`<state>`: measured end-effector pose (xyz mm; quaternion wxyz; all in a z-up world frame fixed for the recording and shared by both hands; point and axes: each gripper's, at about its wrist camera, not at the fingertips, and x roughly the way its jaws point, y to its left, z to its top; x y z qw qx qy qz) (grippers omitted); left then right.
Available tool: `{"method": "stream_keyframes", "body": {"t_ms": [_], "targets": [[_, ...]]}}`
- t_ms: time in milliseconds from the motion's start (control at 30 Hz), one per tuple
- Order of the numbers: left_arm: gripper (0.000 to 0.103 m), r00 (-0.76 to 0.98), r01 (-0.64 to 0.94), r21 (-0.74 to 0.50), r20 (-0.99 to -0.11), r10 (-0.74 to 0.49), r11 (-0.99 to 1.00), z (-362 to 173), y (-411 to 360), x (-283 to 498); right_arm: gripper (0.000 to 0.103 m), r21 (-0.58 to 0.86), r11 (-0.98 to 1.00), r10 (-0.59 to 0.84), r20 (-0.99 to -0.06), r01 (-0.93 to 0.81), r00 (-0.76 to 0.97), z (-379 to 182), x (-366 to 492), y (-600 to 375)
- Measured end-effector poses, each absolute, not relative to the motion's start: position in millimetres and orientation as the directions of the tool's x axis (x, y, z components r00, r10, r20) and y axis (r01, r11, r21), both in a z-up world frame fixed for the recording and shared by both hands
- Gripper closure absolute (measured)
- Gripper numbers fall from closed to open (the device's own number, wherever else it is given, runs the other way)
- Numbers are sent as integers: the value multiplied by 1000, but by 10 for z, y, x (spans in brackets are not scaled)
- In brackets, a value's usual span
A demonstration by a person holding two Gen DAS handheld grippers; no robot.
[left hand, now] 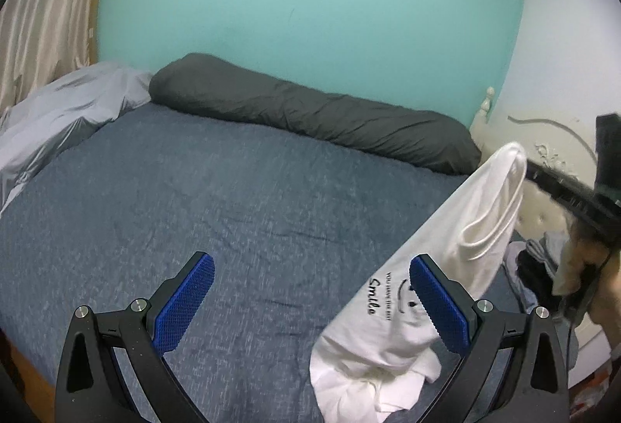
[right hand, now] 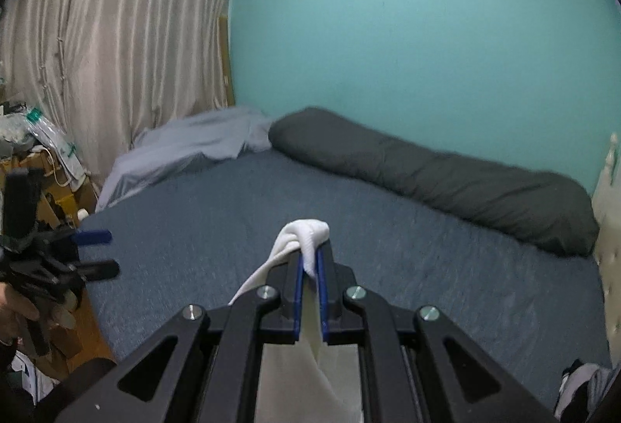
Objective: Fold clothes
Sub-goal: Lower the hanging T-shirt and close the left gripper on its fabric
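A white T-shirt (left hand: 431, 267) with black "Smile" lettering hangs above the blue bed, its lower end crumpled on the cover. My right gripper (left hand: 531, 170) holds its top end up at the right of the left wrist view. In the right wrist view my right gripper (right hand: 309, 260) is shut on a bunch of the white T-shirt (right hand: 306, 232), which pokes out past the blue pads. My left gripper (left hand: 310, 267) is open over the bed, nothing between its fingers; the shirt hangs just behind its right finger. It appears again at the left as the left gripper (right hand: 93, 254), held by a hand.
The bed cover (left hand: 217, 197) is blue-grey. A dark grey bolster (left hand: 310, 112) lies along the turquoise wall, a pale grey sheet (left hand: 66, 112) at the far left. A pile of clothes (left hand: 539, 267) sits at the right by a cream headboard (right hand: 609, 228). Clutter (right hand: 42, 151) stands beside the curtain.
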<state>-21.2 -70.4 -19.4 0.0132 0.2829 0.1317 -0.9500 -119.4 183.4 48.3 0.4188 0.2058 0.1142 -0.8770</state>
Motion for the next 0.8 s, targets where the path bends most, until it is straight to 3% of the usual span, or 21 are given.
{"method": "stream_keyframes", "body": {"t_ms": [433, 800], "targets": [[0, -756, 146, -240, -653, 48, -960, -1040, -709, -940, 97, 89, -647, -633, -615, 757, -469, -792, -1926, 1595], [0, -712, 156, -273, -698, 84, -949, -1823, -593, -1504, 94, 116, -776, -482, -743, 620, -465, -1798, -2383, 1634]]}}
